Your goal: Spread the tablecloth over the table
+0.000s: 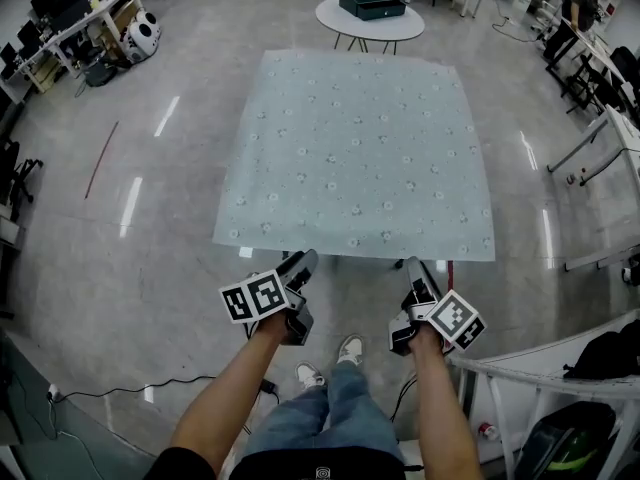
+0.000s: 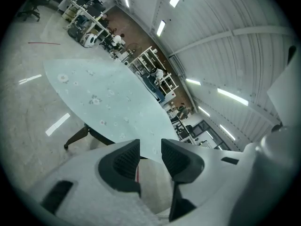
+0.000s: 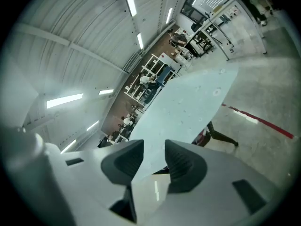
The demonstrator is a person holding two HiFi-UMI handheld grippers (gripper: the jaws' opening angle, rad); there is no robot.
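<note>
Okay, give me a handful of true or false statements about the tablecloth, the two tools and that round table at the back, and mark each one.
1. The tablecloth lies spread out flat. True.
2. The left tool is clamped on the cloth's near edge. False: its jaws stand apart and grip nothing.
3. The right tool is open, with nothing held between its jaws. True.
4. The dark box sits on the tablecloth. False: it sits on the round white table beyond the cloth.
5. The cloth is plain red. False: it is pale with a small flower print.
</note>
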